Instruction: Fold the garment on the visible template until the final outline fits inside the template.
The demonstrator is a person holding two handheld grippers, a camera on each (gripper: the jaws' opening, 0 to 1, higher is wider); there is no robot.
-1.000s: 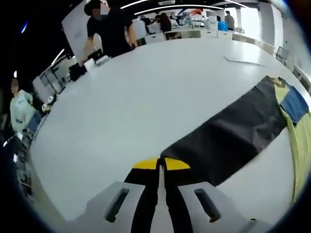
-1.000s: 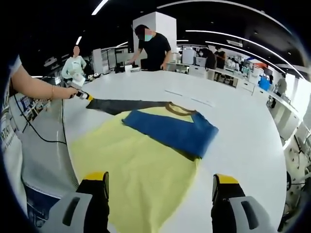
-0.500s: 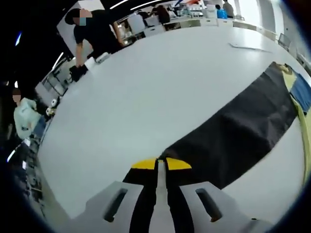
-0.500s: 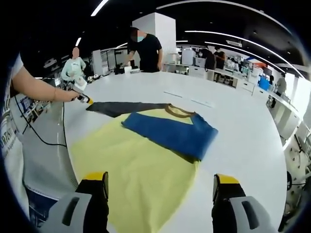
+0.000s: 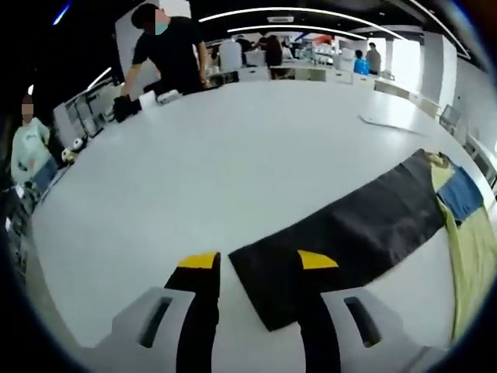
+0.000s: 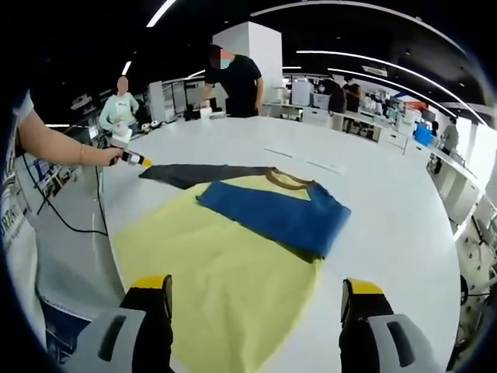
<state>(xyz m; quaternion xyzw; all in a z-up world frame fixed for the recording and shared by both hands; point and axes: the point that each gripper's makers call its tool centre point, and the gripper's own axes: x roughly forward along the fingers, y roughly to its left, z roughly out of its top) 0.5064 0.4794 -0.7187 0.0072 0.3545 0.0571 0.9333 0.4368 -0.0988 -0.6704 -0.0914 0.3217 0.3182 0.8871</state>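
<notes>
left gripper (image 5: 256, 268): jaws spread at black sleeve (image 5: 349, 229) cuff | right gripper (image 6: 255, 289): jaws spread, whole yellow shirt (image 6: 225, 287) visible | sleeve extends straight sideways

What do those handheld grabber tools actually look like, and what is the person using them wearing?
Each gripper, left and right, has two black jaws with yellow tips rising from pale grey bodies with dark slots. In the right gripper view a thin black cable trails off the table, and the person wears a white printed top.

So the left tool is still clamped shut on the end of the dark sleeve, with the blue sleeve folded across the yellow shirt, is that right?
Not quite: in the left gripper view the left tool stands open, the dark sleeve lying released on the table between its jaws. The blue sleeve is folded across the yellow shirt.
</notes>
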